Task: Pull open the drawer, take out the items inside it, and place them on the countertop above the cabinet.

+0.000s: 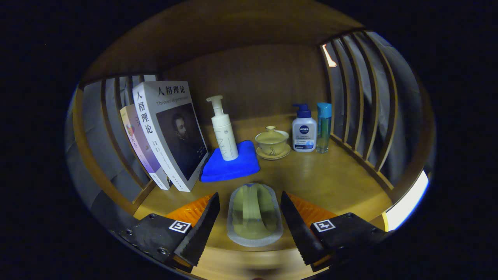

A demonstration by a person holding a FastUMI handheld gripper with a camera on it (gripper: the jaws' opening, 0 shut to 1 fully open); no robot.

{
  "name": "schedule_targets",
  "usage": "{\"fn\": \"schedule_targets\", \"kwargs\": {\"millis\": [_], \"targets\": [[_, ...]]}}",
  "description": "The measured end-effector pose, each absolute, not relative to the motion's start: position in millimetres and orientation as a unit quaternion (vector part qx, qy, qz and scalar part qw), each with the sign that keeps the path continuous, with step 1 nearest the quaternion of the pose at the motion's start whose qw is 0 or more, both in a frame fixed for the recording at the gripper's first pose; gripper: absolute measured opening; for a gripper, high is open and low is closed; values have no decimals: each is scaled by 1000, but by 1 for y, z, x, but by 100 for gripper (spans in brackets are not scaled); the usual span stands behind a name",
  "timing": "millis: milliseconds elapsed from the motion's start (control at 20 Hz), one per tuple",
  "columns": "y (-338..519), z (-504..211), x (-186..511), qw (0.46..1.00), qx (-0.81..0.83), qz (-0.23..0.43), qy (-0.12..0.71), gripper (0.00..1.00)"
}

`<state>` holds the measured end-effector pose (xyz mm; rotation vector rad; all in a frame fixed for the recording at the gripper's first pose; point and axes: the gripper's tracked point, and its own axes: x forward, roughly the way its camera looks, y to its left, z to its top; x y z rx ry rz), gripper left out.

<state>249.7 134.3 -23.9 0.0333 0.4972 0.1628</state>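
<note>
The gripper hovers at the near edge of a wooden countertop, its 2 fingers spread wide on either side of a pale green soap-like item in a clear, oval plastic tray. The tray lies on the wood between the fingertips, and neither finger visibly touches it. Just beyond it, a folded bright blue cloth carries a white pump bottle standing upright. To the right of the cloth sits a yellowish ceramic lidded cup on a matching saucer, and farther right a white lotion bottle with a dark blue pump stands just beside a slim turquoise-capped clear bottle. On the left, 2 books lean against a slatted wooden side rail: a white-covered book bearing a dark portrait and, behind it, a thinner pastel-covered book. A matching slatted rail closes the right side.
</note>
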Motion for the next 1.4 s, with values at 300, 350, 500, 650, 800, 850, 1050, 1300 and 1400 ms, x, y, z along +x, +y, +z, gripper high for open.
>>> {"fn": "schedule_targets", "kwargs": {"millis": [300,350,500,650,800,850,1050,1300,1400], "targets": [[128,9,187,982,-6,100,160,98],[126,12,176,984,-12,99,145,98],[118,10,140,989,-27,94,114,98],[112,-3,110,990,-38,91,102,98],[104,-17,87,991,-53,81,91,98],[100,-21,79,992,-54,76,84,98],[97,-36,49,993,-68,73,64,98],[103,-58,24,992,-75,82,65,98],[104,-70,16,991,-78,83,69,98]]}}
